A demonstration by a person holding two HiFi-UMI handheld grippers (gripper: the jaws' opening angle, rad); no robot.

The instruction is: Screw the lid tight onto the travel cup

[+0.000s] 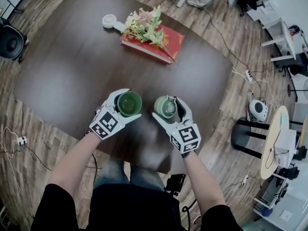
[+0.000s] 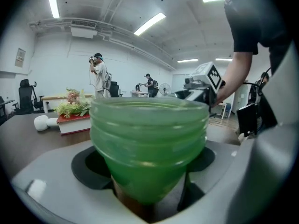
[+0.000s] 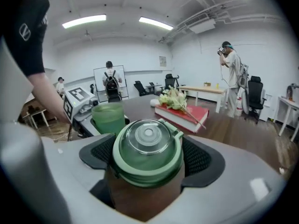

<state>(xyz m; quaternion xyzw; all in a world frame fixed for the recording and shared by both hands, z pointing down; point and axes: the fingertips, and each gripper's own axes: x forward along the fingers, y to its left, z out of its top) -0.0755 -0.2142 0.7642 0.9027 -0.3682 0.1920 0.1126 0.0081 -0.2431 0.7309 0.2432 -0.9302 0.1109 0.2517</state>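
Green travel cup [image 2: 148,143] clamped in left gripper [image 1: 126,105] jaws, threaded rim clear only in left gripper view, lid [image 3: 148,148] with clear dome clamped in right gripper [image 1: 169,109] jaws, head view shows both apart, over brown table [image 1: 72,71].

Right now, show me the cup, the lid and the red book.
cup [image 2: 148,139], left gripper view, on its threaded green wall.
lid [image 3: 148,135], right gripper view, on its clear dome.
red book [image 1: 173,38], head view, on the bare part of its cover.
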